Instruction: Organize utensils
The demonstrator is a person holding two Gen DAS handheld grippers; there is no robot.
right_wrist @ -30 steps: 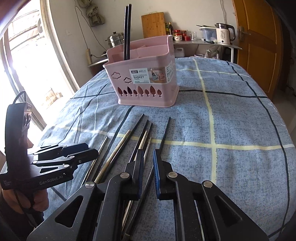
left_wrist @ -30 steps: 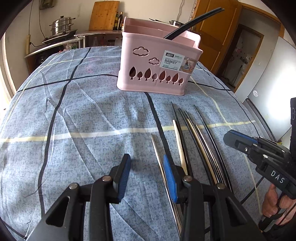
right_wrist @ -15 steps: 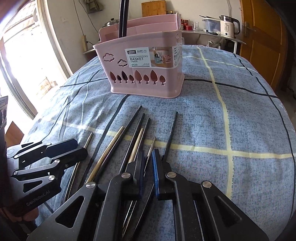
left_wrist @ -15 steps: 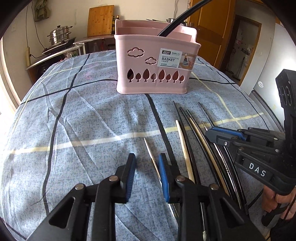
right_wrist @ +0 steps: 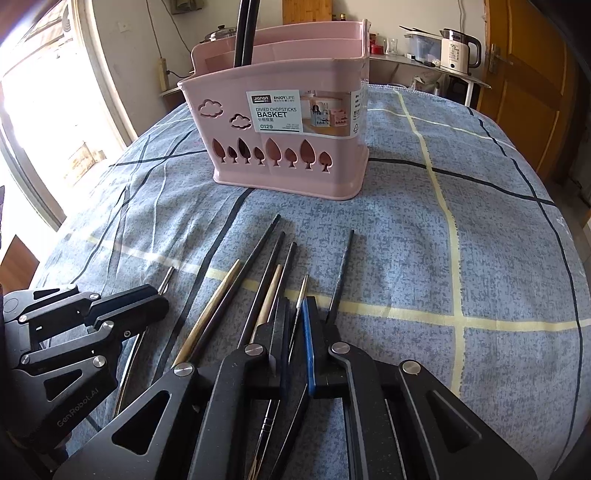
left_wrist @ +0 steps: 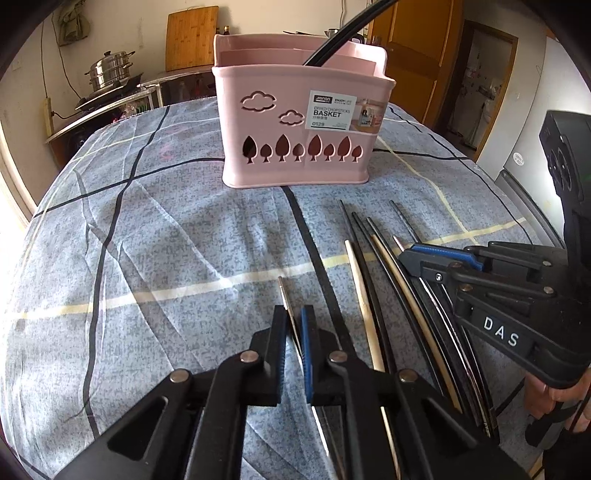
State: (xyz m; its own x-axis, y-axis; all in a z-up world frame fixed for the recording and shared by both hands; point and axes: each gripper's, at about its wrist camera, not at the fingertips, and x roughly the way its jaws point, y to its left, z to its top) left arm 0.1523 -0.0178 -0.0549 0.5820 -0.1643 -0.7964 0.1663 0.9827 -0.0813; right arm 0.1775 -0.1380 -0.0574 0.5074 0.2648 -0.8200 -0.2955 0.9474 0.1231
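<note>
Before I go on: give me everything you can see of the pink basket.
The pink basket looks like smooth plastic, with rounded corners, cloud and tree cut-outs on its front, and a label reading "DIVIDED CHOPSTICKS BASKET". Inner walls split it into compartments. It stands upright on the blue checked cloth, beyond the loose chopsticks. Two black chopsticks stick up out of it. No tongs touch it.

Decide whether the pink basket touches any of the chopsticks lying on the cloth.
Apart. The right wrist view shows a strip of bare cloth between the base of the pink basket and the nearest tips of the chopsticks.
</note>
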